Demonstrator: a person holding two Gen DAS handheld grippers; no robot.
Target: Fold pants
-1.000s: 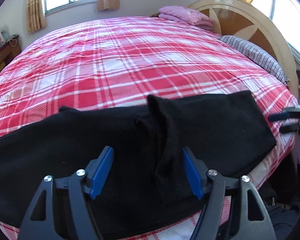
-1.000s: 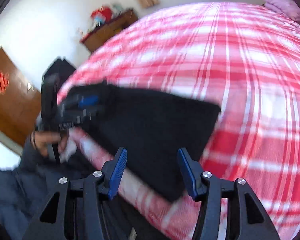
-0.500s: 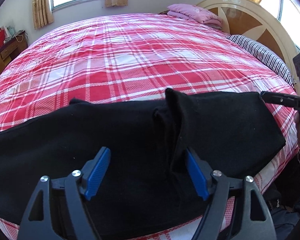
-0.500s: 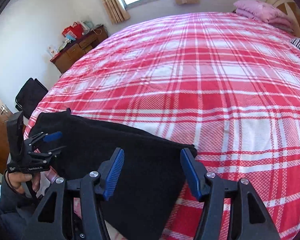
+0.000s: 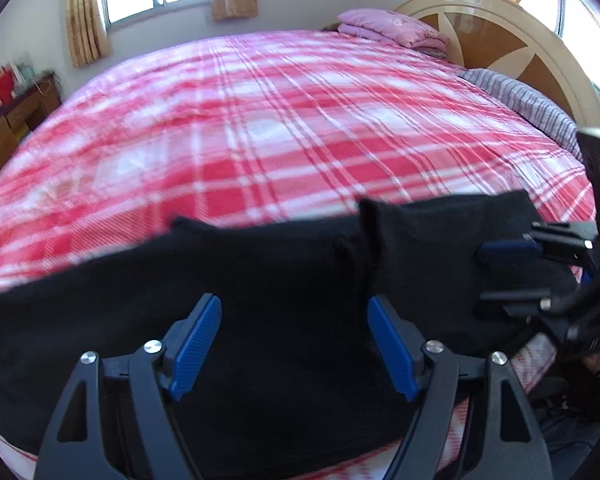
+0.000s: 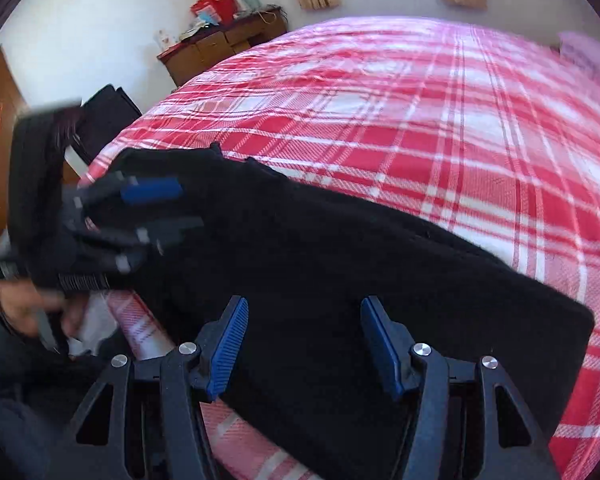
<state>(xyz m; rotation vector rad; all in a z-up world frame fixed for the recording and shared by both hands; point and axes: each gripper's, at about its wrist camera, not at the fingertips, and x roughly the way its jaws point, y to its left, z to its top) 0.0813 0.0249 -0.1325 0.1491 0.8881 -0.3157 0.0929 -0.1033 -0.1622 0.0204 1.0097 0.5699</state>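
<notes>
While the black pants [image 5: 284,280] lie stretched along the near edge of the bed [image 5: 300,128], on its red plaid cover, I hold both claws above them. My left claw [image 5: 294,344] stands open over the middle of the cloth, gripping nothing. My right claw [image 6: 300,344] is also open and empty, poised over the folded end by the bed's corner.
</notes>
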